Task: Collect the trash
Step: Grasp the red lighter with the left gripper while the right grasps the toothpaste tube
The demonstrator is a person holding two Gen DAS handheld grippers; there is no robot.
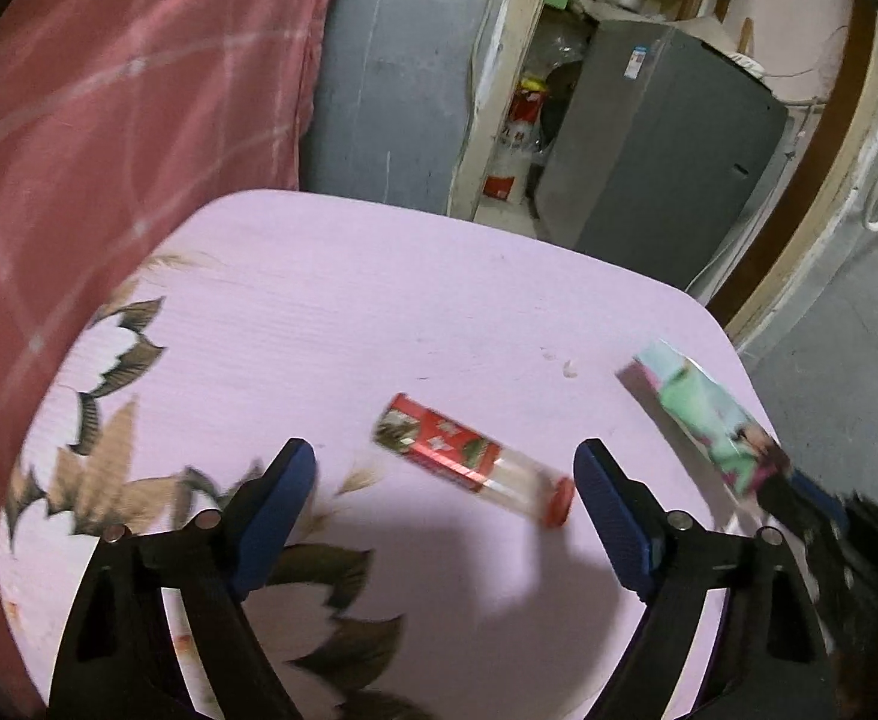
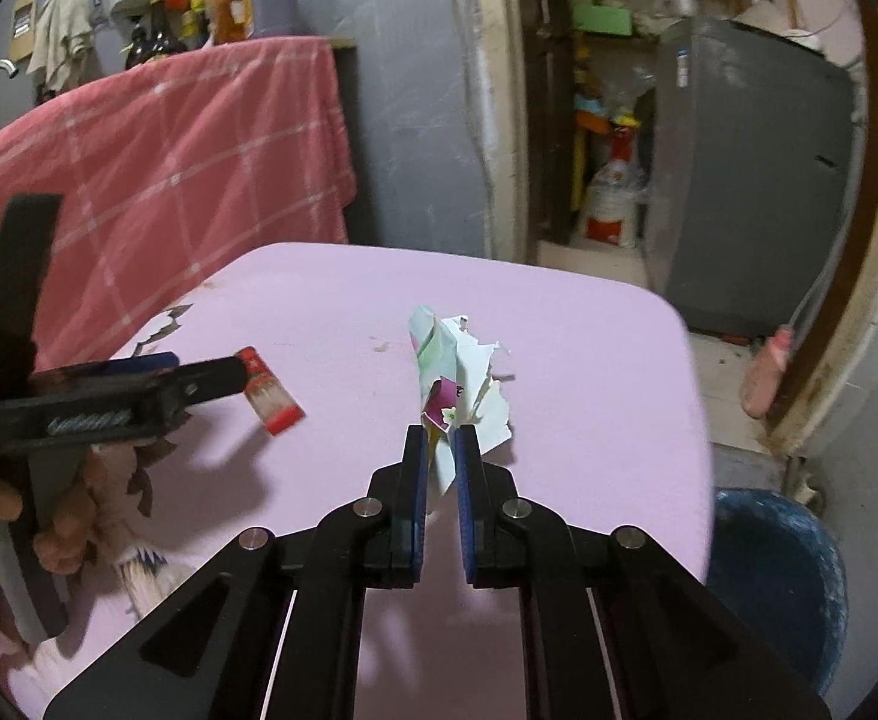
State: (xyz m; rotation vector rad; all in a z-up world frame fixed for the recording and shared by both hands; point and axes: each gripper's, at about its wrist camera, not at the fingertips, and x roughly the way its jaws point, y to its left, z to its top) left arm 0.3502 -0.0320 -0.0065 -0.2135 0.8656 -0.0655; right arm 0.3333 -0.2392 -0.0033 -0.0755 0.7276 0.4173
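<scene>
Bottle (image 1: pixel 475 459) lying on pink counter (image 1: pixel 379 300), between spread fingers of left claw (image 1: pixel 445 468), long axis slanting across the gap, cap rightward. Right claw (image 2: pixel 440 450) clenched on crumpled wrapper (image 2: pixel 457 360).

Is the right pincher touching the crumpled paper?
Touching. In the right wrist view the right gripper has both blue pads closed on the crumpled paper, which sticks out past the fingertips above the pink table.
</scene>
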